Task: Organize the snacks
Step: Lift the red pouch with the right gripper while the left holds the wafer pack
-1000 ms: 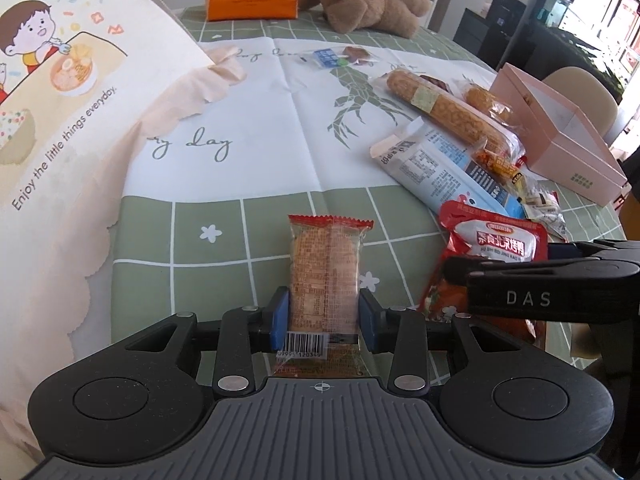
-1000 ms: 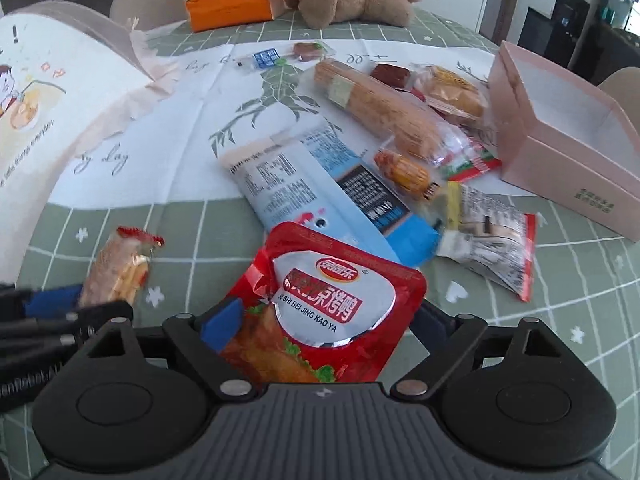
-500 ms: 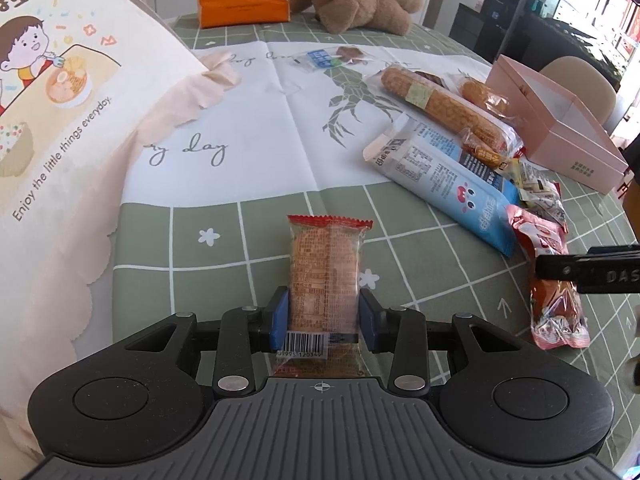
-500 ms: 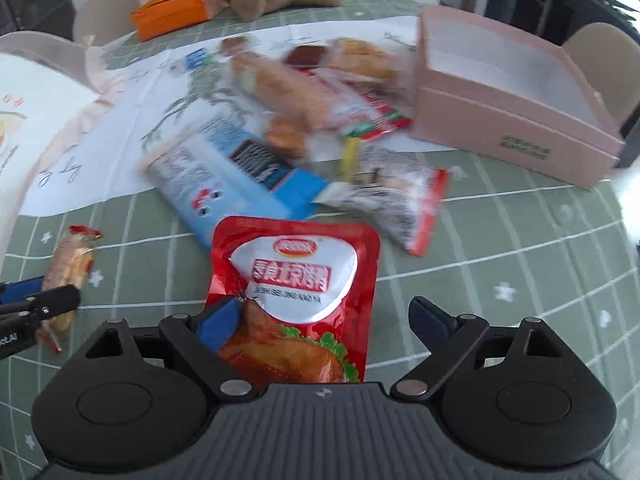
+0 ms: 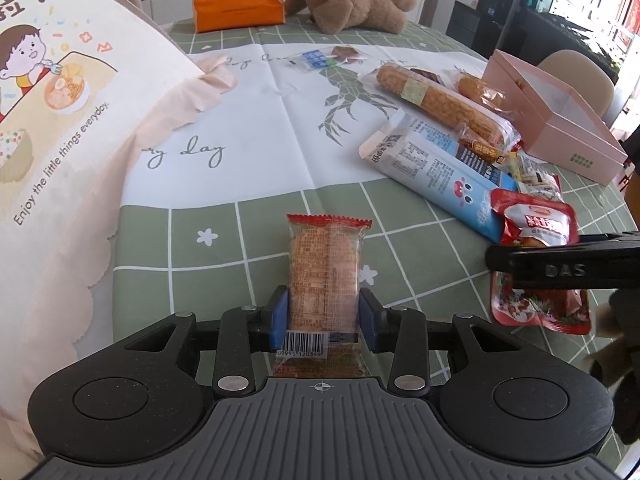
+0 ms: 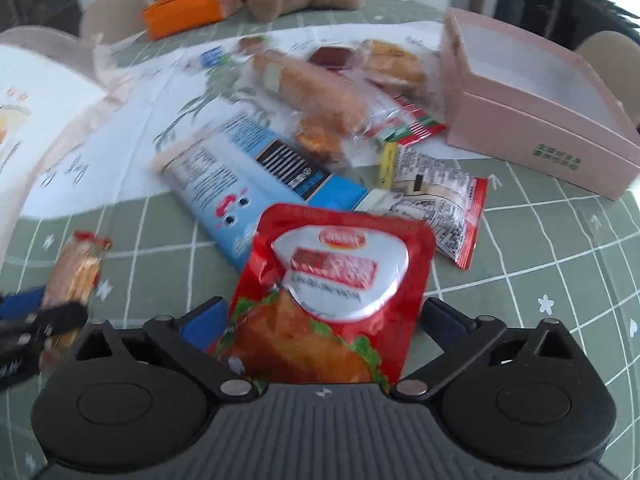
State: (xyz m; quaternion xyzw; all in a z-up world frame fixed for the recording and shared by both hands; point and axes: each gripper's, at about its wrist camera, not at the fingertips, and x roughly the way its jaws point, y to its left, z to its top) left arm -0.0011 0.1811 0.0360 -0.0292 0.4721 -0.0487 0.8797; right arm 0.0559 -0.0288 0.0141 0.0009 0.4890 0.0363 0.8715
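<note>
My left gripper is shut on a clear-wrapped biscuit pack with red ends, held above the green checked tablecloth. My right gripper is shut on a red pouch with a roast-duck picture; the same pouch and the right gripper's finger show at the right of the left wrist view. The open pink box stands at the far right. The biscuit pack also shows at the left of the right wrist view.
A blue-and-white long pack, a long corn-stick bag, small wrapped snacks and candies lie on the white mat. A large illustrated bag rises at left. An orange tissue box and a teddy bear lie at the back.
The right gripper swung with the red pouch out to the right toward the pink box, then back left and closer to the left gripper. The left gripper holds the biscuit pack almost still.
</note>
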